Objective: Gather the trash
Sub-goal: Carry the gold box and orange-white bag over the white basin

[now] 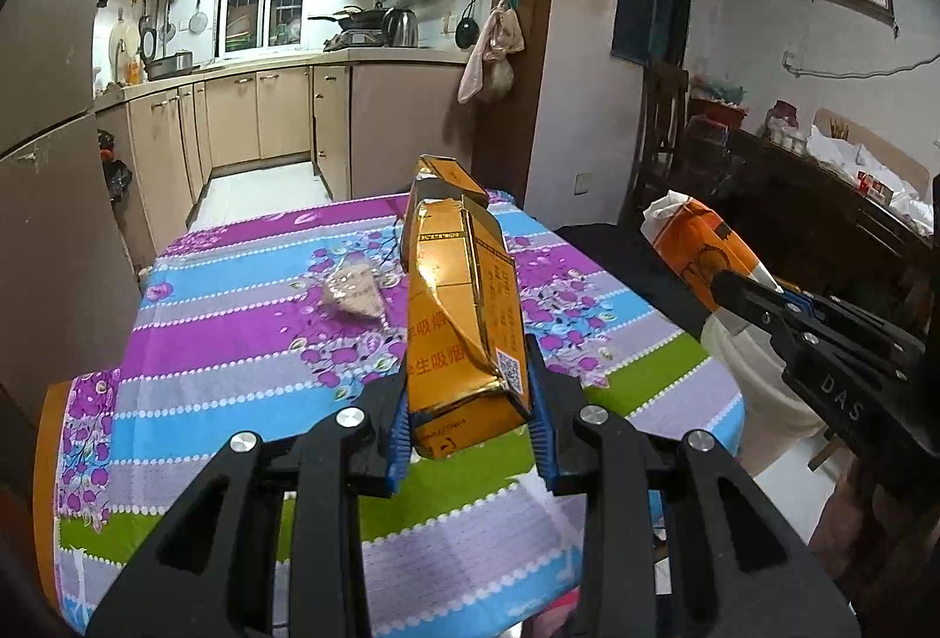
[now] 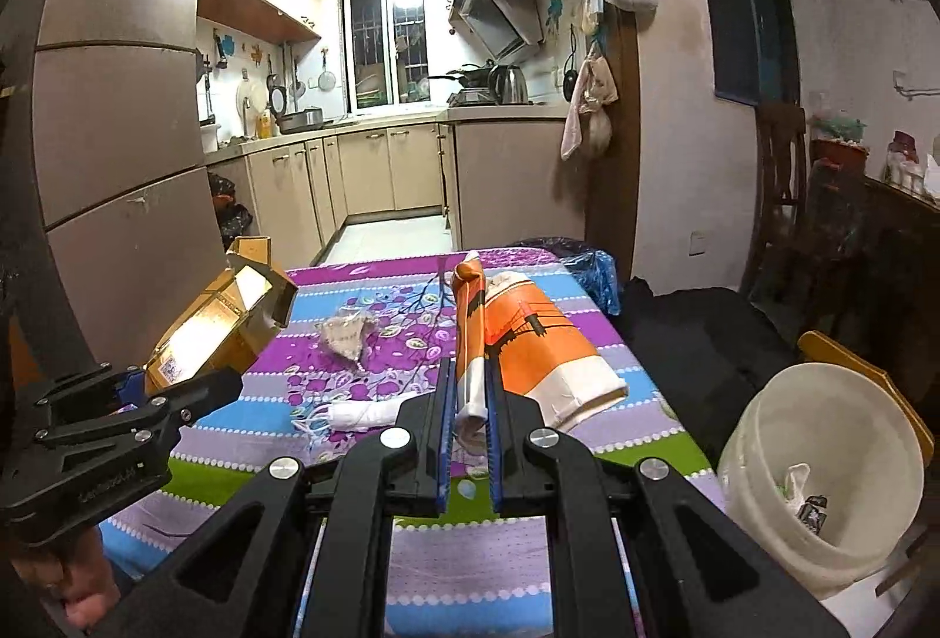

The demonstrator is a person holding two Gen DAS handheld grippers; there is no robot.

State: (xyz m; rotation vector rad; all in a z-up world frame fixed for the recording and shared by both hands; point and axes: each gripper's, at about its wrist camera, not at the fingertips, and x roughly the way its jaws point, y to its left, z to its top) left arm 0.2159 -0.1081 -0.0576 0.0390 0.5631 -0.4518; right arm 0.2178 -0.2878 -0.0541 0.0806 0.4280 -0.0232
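Note:
My left gripper [image 1: 473, 403] is shut on a crushed orange-gold cigarette carton [image 1: 464, 297] and holds it upright above the striped floral tablecloth [image 1: 235, 344]. The right wrist view shows that carton [image 2: 223, 315] at the left, in the left gripper [image 2: 176, 382]. My right gripper [image 2: 470, 373] is shut on the rolled edge of an orange and white paper bag [image 2: 529, 344], lifted over the table. In the left wrist view the bag [image 1: 699, 244] hangs at the right in the right gripper [image 1: 728, 285]. A crumpled brownish wrapper [image 2: 346, 332] and a white tissue [image 2: 358, 412] lie on the cloth.
A white plastic bucket [image 2: 822, 467] with some scraps inside stands off the table's right edge, also seen as the bucket [image 1: 758, 373] under the right gripper. A black bag [image 2: 693, 344] and a blue plastic bag [image 2: 593, 268] lie at the table's right side. Kitchen cabinets stand beyond.

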